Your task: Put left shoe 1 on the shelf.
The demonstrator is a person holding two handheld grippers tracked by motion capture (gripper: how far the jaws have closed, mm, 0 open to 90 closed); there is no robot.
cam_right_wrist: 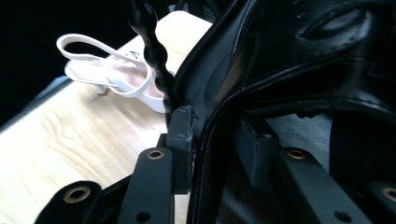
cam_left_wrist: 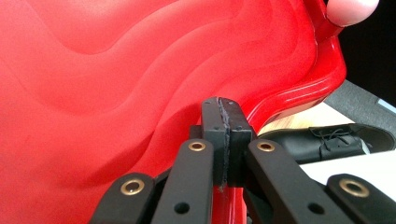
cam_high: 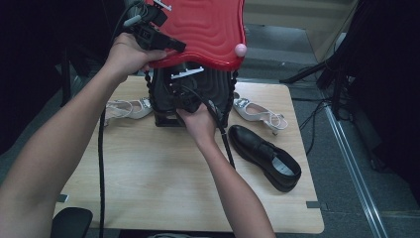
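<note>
The glossy red wavy plastic lid [cam_high: 208,29] is pinched at its edge by the left gripper [cam_left_wrist: 223,116]. Inside the black case [cam_high: 171,94], on the worktop, the right gripper [cam_right_wrist: 219,135] stands spread around a black shoe's rim [cam_right_wrist: 219,112], unclamped; the shoe could drop if lifted.

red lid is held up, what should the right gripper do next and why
Probably draw the right gripper back off the black case rim and toward the black shoe on the table. Its jaws stand apart astride that rim, gripping nothing, while the left gripper is clamped on the red lid, keeping the case open.
</note>
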